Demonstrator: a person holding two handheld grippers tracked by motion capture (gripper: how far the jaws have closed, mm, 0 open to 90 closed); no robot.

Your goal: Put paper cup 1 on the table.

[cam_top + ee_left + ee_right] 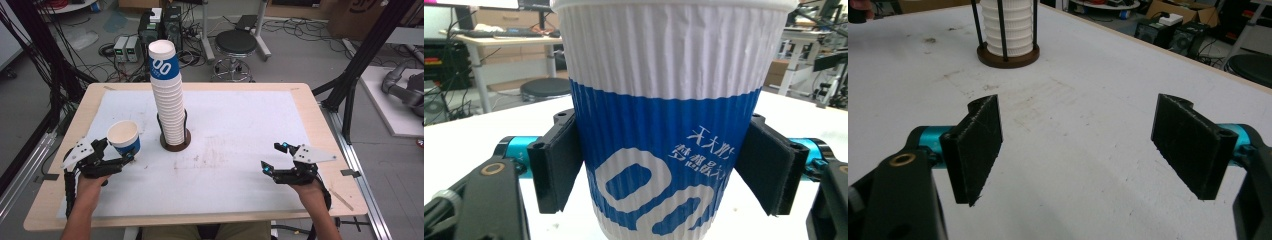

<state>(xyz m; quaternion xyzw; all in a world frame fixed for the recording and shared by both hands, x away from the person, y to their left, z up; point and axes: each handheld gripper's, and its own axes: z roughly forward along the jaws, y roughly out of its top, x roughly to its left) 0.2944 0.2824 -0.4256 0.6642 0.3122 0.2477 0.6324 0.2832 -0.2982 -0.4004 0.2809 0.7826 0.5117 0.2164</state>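
Left side first. My left gripper (127,156) has a single paper cup (124,137) clamped between its pads, white above and blue below, mouth up. In the left gripper view the cup (674,125) sits upright between the two black pads (556,167), both pressed flat against the ribbed blue band, low on the body. The cup is carried off the white mat (235,165), just left of the cup stack (167,100).

Centre. The stack stands tall in a round brown holder (175,141) with thin black uprights. It leans a little toward the top, where the uppermost cup shows its blue band. From the right gripper view I see the holder's base (1008,56) and the lowest white rims.

Right side. My right gripper (279,157) rests low over the mat near the right front, jaws spread wide with nothing between them, only stained mat showing in the gap.

Notes for handling: I judge the cup is being carried clear of the stack to be set down. Keep the squeeze light, since ribbed paper walls buckle easily. Keep the cup vertical, lower it until the base meets the mat, then open. Stay wide of the leaning stack. The right gripper can steady the stack if it sways.
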